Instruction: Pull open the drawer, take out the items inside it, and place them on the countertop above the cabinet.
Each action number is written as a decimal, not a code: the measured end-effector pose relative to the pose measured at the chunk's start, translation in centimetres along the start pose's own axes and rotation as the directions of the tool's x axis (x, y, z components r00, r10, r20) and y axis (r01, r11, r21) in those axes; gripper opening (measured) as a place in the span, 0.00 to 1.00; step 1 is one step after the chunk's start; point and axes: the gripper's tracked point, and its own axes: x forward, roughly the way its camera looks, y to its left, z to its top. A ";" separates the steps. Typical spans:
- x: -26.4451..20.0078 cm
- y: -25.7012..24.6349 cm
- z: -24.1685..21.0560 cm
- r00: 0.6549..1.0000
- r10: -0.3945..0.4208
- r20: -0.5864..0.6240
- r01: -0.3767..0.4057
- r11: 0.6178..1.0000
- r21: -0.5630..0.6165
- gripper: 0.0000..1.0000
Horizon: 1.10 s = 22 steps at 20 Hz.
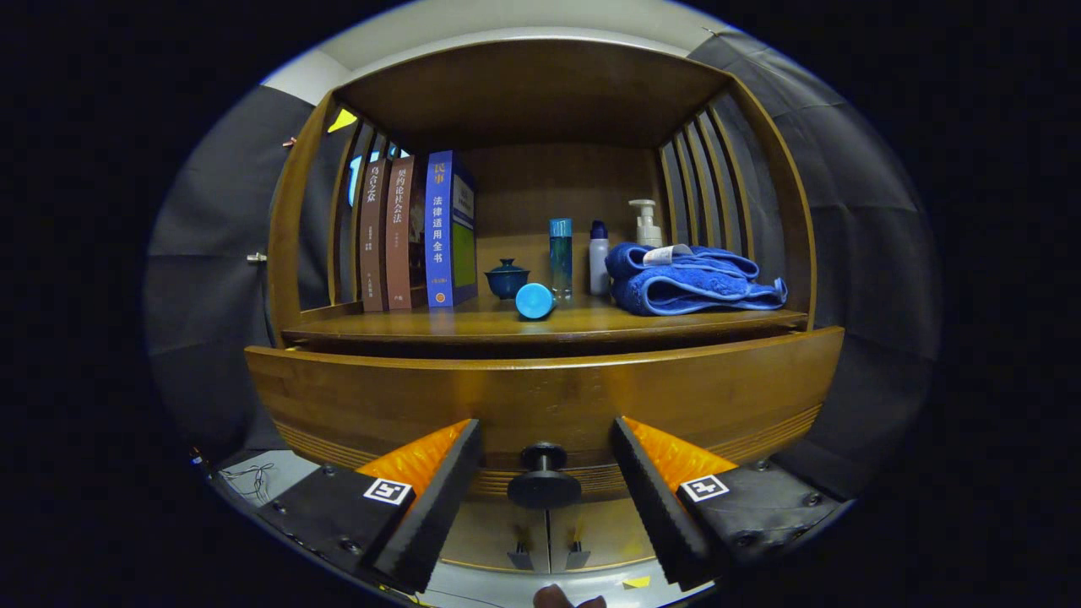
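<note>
Fingers wide, straddling the knob at the drawer front's lower middle; stiff wooden drawer, probably heavy: grip knob's neck.

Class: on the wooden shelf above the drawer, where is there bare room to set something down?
The wooden shelf is bare along its front edge, ahead of the upright books and ahead of the folded blue towel. The middle is crowded: dark blue lidded cup, blue round-ended cylinder, bottles. The open tongs straddle the black drawer knob.
</note>
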 end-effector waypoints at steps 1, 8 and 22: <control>0.5 0.0 0.0 1.000 0.000 -0.001 0.000 1.000 0.002 1.00; 2.9 0.3 0.4 1.000 -0.020 -0.019 0.020 1.000 0.006 1.00; -3.1 -1.5 10.1 0.997 -0.010 0.073 0.006 0.998 0.058 1.00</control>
